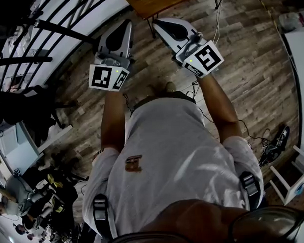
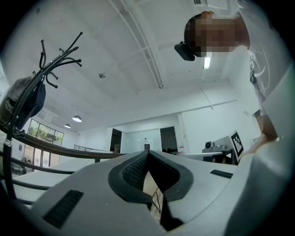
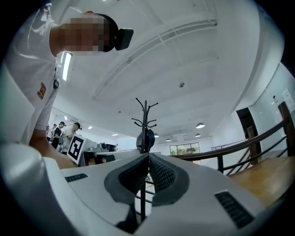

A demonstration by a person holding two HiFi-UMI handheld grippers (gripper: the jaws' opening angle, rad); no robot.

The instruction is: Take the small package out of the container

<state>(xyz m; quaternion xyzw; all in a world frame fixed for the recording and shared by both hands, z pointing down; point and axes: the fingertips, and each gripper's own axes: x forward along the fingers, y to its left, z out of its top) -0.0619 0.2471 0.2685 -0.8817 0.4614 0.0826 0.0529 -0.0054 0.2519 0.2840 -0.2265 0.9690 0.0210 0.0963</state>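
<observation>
Small package shows in no view; left tongs (image 2: 147, 153) and right tongs (image 3: 148, 155) are both pinched together, empty.

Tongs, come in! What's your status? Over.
Left tongs shut, empty. Right tongs shut, empty. Small package and container not in view. Only wood floor below.

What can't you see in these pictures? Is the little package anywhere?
- Package and container: in no view. The head view shows only the person's shirt and the floor.
- Table: head view, cut off by the top edge.
- People: right gripper view, too small and far away.
- Bag: left gripper view, partly lost in the dark rim.
</observation>
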